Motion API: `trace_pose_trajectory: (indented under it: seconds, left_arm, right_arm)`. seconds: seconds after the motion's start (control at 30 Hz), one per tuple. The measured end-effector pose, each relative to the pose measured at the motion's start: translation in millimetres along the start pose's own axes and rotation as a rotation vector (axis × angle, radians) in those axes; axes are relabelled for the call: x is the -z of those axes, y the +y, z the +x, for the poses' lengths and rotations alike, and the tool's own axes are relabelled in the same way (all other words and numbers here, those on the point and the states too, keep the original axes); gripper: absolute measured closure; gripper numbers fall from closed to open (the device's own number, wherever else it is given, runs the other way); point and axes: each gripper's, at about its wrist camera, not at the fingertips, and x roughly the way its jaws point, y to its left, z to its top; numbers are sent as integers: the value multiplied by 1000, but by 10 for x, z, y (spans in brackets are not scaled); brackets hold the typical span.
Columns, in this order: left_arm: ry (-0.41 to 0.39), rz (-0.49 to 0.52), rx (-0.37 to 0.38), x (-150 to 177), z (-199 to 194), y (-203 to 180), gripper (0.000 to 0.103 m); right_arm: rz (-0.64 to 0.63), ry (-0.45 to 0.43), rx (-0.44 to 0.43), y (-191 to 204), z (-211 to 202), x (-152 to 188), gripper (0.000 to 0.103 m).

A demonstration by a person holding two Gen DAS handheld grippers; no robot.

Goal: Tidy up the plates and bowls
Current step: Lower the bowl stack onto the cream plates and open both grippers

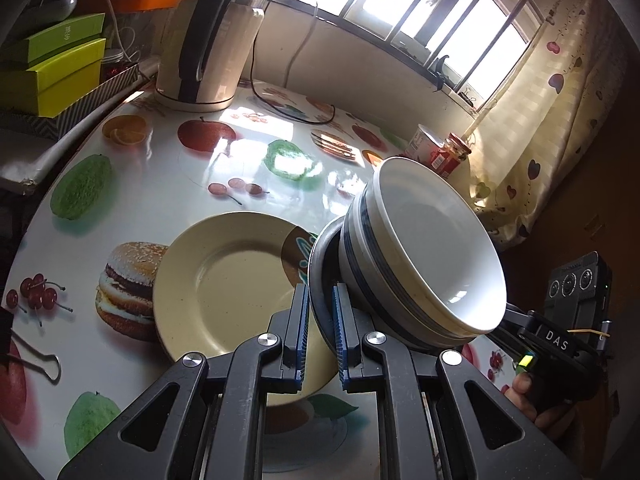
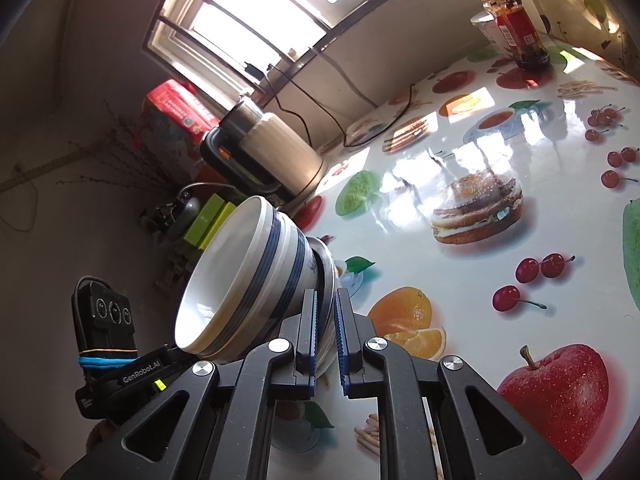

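Between the blue pads of the left claw, in the left wrist view, sits the rim of a dark-edged ceramic plate, pinched tight and carried off the bench. A white glazed bowl with blue bands leans on that plate, tipped steeply toward the right. Glazed and hard, the stack looks heavy, brittle and slick, so the bowl could slide off; the rim is the only thin place to grip. A cream round plate lies flat on the glossy fruit-printed bench below. A cream electric kettle and green boxes stand at the far edge, under a barred window.

From the right wrist view, the right claw is clamped on the opposite rim of the same plate, the bowl tilting left toward the other handle. Beyond it the shiny bench is mostly bare; a red-labelled glass jar stands far off.
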Motion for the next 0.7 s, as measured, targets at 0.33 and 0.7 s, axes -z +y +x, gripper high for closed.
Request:
trace_pose_trajectory:
  seconds: [0.33, 0.7]
  left_arm:
    - [-15, -23, -34, -48, -69, 235, 91]
    - [-16, -60, -63, -58, -86, 477, 91]
  right_arm:
    - [-26, 42, -24, 142, 287, -14, 92]
    - [-37, 89, -34, 232, 561, -7, 92]
